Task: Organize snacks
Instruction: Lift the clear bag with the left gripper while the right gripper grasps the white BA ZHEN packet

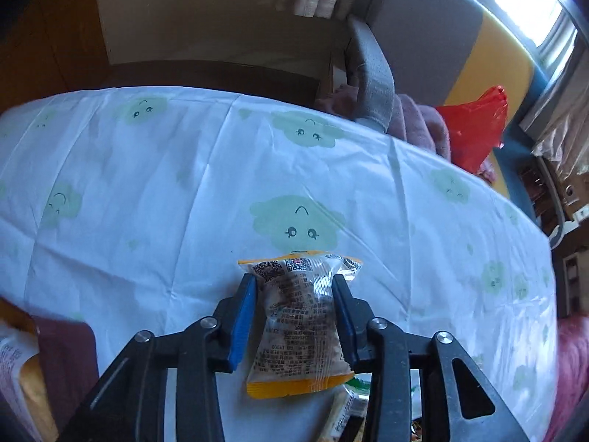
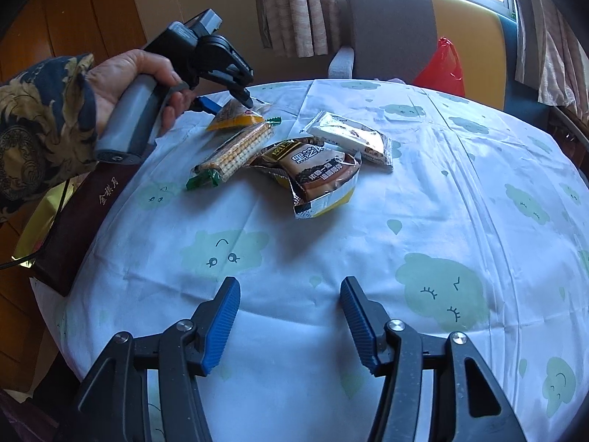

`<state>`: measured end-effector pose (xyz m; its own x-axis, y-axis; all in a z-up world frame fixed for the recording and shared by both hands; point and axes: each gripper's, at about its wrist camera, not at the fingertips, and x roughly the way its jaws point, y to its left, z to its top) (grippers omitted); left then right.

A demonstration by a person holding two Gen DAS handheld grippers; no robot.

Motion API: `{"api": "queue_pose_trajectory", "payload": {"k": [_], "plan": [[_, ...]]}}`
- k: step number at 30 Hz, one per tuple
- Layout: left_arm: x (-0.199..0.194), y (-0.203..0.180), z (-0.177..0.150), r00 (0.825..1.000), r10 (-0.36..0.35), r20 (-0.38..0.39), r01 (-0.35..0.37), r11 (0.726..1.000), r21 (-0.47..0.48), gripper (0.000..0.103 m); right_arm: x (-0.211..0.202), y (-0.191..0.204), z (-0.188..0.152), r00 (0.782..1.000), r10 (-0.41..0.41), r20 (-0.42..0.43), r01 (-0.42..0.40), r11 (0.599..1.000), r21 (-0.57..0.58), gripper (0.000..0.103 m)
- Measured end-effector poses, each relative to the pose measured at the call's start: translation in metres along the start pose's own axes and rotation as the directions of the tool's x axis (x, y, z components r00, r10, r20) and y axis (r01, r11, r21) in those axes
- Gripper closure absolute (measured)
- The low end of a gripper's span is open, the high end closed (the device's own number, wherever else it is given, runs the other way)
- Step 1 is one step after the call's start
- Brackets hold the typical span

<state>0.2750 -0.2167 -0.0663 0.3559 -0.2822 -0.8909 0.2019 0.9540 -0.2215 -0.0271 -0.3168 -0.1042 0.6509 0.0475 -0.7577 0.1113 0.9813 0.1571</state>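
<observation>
Sunlit curtains and a grey-and-yellow chair (image 2: 390, 25) stand behind the round tabletop (image 2: 460, 199), which wears a white cloth printed with green cloud faces. At its far left side the left claw (image 1: 294, 309) is clenched on a yellow-edged snack packet (image 1: 298, 328). Beside it lie a wafer pack (image 2: 235, 153), a brown snack bag (image 2: 316, 175) and a white bar packet (image 2: 353, 140), the bar packet's edge touching the brown bag. The right claw (image 2: 291, 316) hangs released above bare cloth, well apart from the snacks.
</observation>
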Motion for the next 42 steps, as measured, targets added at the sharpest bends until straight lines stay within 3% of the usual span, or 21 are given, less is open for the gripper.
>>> {"api": "queue_pose_trajectory", "payload": {"k": [6, 10, 14, 20, 24, 27, 33, 42], "plan": [[-0.059, 0.008, -0.010, 0.996, -0.025, 0.090, 0.014, 0.993, 0.121, 0.062, -0.003, -0.010, 0.004, 1.000, 0.022, -0.012, -0.021, 0.999, 0.050, 0.045], [-0.102, 0.011, -0.045, 0.990, -0.083, 0.111, 0.056, 0.974, 0.220, 0.062, -0.014, -0.022, 0.010, 1.000, 0.015, 0.013, -0.016, 0.996, 0.086, 0.046], [-0.121, 0.007, -0.096, 0.990, -0.125, 0.070, 0.096, 0.940, 0.327, 0.062, -0.025, -0.035, 0.015, 0.999, -0.002, 0.033, -0.002, 0.993, 0.120, 0.046], [-0.112, -0.008, -0.184, 0.989, -0.145, -0.026, 0.140, 0.878, 0.458, 0.062, -0.027, -0.050, 0.034, 0.999, -0.021, 0.035, 0.017, 0.995, 0.101, 0.047], [-0.087, -0.009, -0.219, 0.990, -0.117, -0.083, 0.142, 0.872, 0.468, 0.062, -0.021, -0.056, 0.052, 0.999, -0.039, 0.023, 0.037, 0.997, 0.068, 0.047], [-0.087, -0.010, -0.227, 0.991, -0.128, -0.042, 0.133, 0.864, 0.485, 0.061, -0.012, -0.055, 0.066, 0.998, -0.061, 0.013, 0.061, 0.998, 0.003, 0.047], [-0.080, 0.001, -0.223, 0.983, -0.172, -0.062, 0.181, 0.886, 0.427, 0.059, 0.020, -0.055, 0.101, 0.996, -0.075, -0.038, 0.067, 0.983, -0.169, 0.046], [-0.079, 0.008, -0.224, 0.978, -0.194, -0.077, 0.209, 0.895, 0.394, 0.056, 0.081, -0.036, 0.146, 0.979, -0.072, -0.191, -0.025, 0.888, -0.459, 0.041]]}}
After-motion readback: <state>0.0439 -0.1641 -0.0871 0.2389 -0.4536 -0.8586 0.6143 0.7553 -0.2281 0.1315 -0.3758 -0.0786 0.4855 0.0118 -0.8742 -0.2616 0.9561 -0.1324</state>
